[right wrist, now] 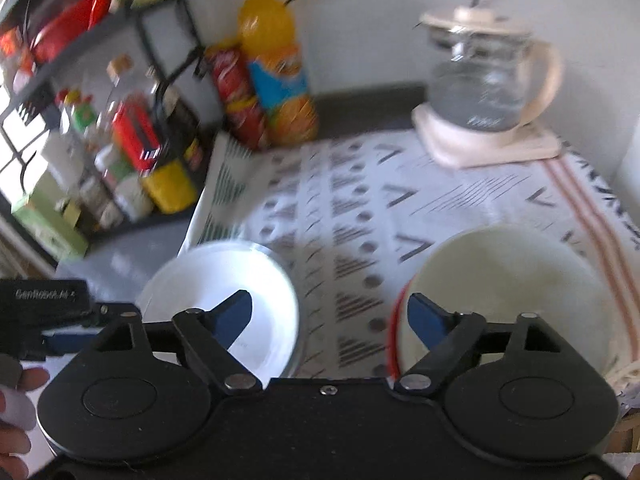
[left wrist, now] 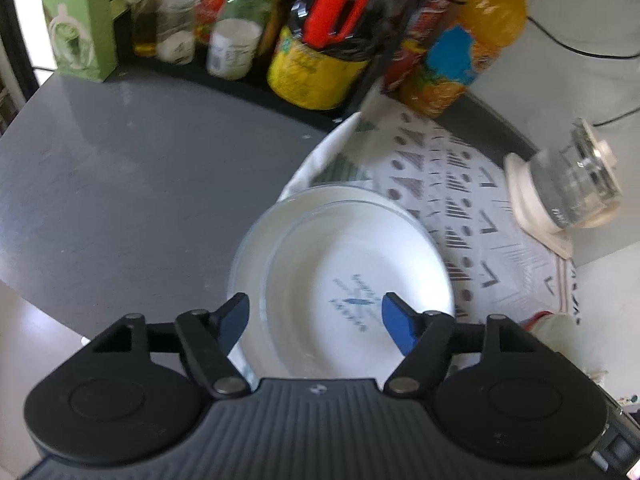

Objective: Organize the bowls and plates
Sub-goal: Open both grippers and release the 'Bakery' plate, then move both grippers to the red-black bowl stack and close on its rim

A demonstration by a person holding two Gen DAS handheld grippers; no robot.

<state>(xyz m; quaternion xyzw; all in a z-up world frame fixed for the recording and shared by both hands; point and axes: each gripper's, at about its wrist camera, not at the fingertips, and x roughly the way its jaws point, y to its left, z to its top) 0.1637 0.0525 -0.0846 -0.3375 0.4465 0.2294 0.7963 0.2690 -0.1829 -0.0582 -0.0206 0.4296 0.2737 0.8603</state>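
Grey counter is lying open leftward; rack, bottle, kettle are seemingly crowding the back.

A white wall fills the upper right of the frame. At upper left, daylight enters through a window behind a black rack of bottles

**Readable text in the two views**

Only one text can be read. In the right wrist view, "GenRobot.AI" is printed in pale letters on the black body of the left gripper, at the left edge. A blue printed mark is seen in the middle of the white plate, but its small letters cannot be read. The bottle labels are too blurred.
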